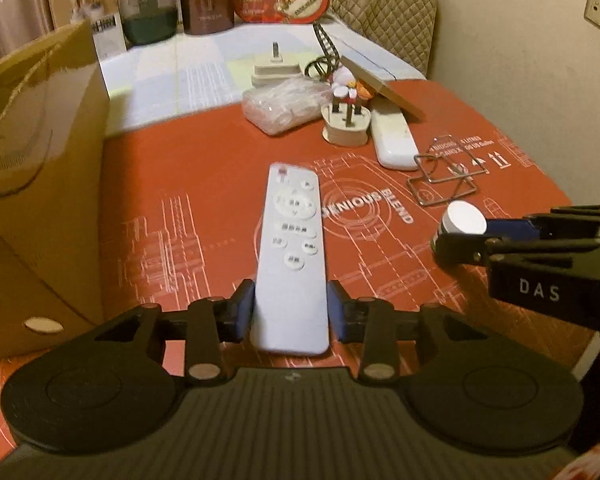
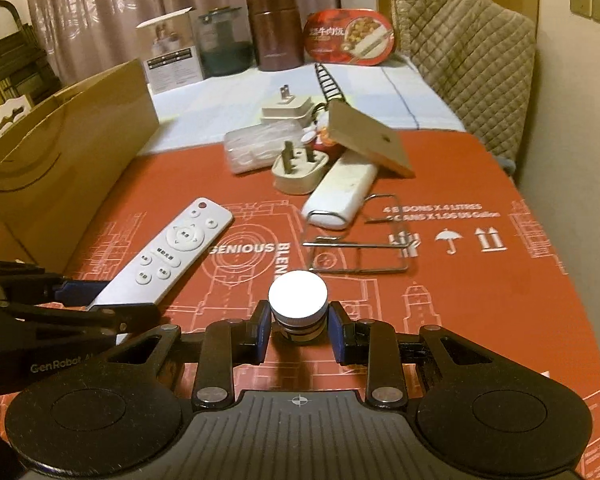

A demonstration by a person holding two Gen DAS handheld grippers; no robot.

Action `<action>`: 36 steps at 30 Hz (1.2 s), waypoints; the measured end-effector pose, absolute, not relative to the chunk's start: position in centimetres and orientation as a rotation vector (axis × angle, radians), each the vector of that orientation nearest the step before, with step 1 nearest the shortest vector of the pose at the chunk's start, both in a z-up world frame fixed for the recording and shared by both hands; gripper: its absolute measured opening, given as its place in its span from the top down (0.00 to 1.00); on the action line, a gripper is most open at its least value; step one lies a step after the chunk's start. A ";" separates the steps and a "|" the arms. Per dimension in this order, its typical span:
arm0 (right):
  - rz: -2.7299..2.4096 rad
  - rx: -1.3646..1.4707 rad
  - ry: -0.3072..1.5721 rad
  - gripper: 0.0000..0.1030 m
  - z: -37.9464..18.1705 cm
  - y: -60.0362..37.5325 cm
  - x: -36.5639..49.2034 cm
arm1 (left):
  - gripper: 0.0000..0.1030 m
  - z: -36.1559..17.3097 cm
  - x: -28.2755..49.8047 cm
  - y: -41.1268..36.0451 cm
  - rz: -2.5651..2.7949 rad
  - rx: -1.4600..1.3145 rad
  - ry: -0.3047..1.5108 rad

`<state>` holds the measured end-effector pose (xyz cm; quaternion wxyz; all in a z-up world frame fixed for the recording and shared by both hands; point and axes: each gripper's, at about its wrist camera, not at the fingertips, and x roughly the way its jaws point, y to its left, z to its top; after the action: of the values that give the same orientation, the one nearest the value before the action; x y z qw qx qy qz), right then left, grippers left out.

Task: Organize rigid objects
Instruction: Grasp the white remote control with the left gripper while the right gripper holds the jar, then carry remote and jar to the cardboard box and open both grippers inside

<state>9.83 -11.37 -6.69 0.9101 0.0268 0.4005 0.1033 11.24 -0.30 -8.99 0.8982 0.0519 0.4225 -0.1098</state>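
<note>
The left gripper (image 1: 290, 310) is clamped on the near end of a slim white rectangular remote control (image 1: 292, 256), its blue pads (image 1: 246, 308) pressing both long edges; the remote's button end points away across the red printed table mat (image 1: 480, 288). The right gripper (image 2: 299, 330) is closed on a small round jar with a white ribbed screw cap (image 2: 298, 298), the blue pads (image 2: 263, 332) bearing on the jar body below the cap, with the jar upright on the mat. In the left wrist view the right gripper (image 1: 460, 236) enters from the right edge with the same jar (image 1: 464, 222) at its tip; in the right wrist view the left gripper (image 2: 96, 300) enters from the left edge at the near end of the remote (image 2: 168, 254). Just beyond the jar lies a bent wire stand of thin silver metal (image 2: 358, 246), flat on the mat. Past it, a white oblong plastic device (image 2: 340, 196) lies touching a beige three-pin plug (image 2: 296, 170) with its pins up. Beside the plug sit a clear plastic packet (image 2: 248, 148) and a tilted tan wooden board (image 2: 368, 140). A beige two-pin adapter (image 2: 288, 110) stands farther back. An open brown cardboard box (image 2: 68, 148) occupies the left side of the table. At the far edge stand a brown cylindrical flask (image 2: 274, 28) and a red oval food tin (image 2: 350, 38).
</note>
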 end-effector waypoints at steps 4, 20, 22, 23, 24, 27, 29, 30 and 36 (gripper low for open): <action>0.218 0.054 0.820 0.74 -6.8 -11.3 9.8 | 0.63 -9.2 11.7 -0.7 -0.231 0.135 0.840; 0.214 0.001 0.792 0.73 -7.1 -10.5 10.2 | 0.63 -10.0 13.2 -0.7 -0.240 0.111 0.805; 0.211 -0.011 0.789 0.71 -7.2 -10.3 10.3 | 0.63 -10.0 13.2 -0.7 -0.242 0.107 0.806; 0.211 -0.014 0.789 0.70 -7.2 -10.3 10.4 | 0.63 -10.0 13.2 -0.7 -0.242 0.107 0.807; 0.210 -0.015 0.788 0.70 -7.2 -10.2 10.4 | 0.64 -10.0 13.2 -0.7 -0.244 0.107 0.807; 0.208 -0.012 0.781 0.70 -7.1 -10.3 10.4 | 0.67 -10.0 13.3 -0.7 -0.250 0.106 0.811; 0.191 -0.008 0.784 0.71 -6.9 -10.3 10.4 | 0.68 -9.9 13.2 -0.7 -0.252 0.101 0.815; 0.185 -0.001 0.784 0.74 -6.7 -10.4 10.4 | 0.68 -9.9 13.1 -0.7 -0.254 0.098 0.815; 0.164 0.014 0.743 0.74 -4.6 -10.5 9.9 | 0.68 -9.1 12.5 -0.5 -0.260 0.096 0.804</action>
<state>9.87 -10.46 -4.62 0.9285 0.0069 0.3626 0.0799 12.51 -0.53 -9.15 0.9110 0.0466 0.3900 -0.1261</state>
